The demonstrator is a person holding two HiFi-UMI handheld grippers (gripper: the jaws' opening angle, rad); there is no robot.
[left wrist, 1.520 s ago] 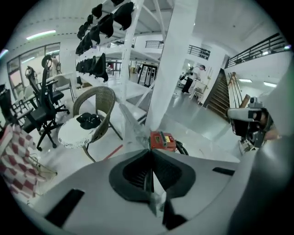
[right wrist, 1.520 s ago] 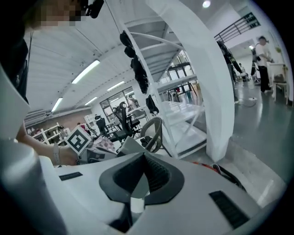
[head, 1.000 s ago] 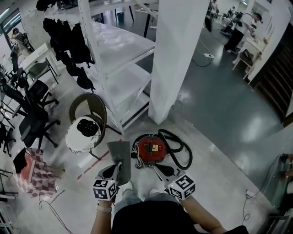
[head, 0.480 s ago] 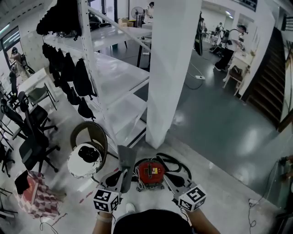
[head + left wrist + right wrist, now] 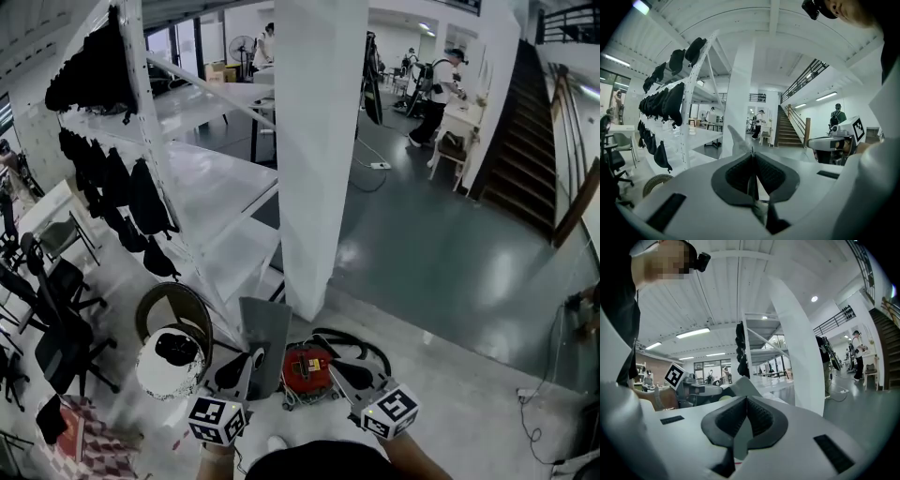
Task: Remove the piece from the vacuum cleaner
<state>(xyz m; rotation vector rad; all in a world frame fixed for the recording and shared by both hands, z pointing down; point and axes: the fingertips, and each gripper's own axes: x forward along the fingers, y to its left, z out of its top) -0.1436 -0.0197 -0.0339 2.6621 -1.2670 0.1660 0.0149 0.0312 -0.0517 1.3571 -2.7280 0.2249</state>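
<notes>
While right gripper (image 5: pixel 336 371) jaws sit together, left gripper (image 5: pixel 251 360) jaws clamp the piece (image 5: pixel 265 328), pointing lengthwise forward.

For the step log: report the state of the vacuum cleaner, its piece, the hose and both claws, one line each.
Red round vacuum cleaner: on the floor, grey piece off it.
Flat grey panel piece: upright, gripped, clear of the vacuum cleaner.
Black hose: looped on the floor behind the vacuum cleaner.
Left claw: shut on the piece.
Right claw: shut, empty.
</notes>
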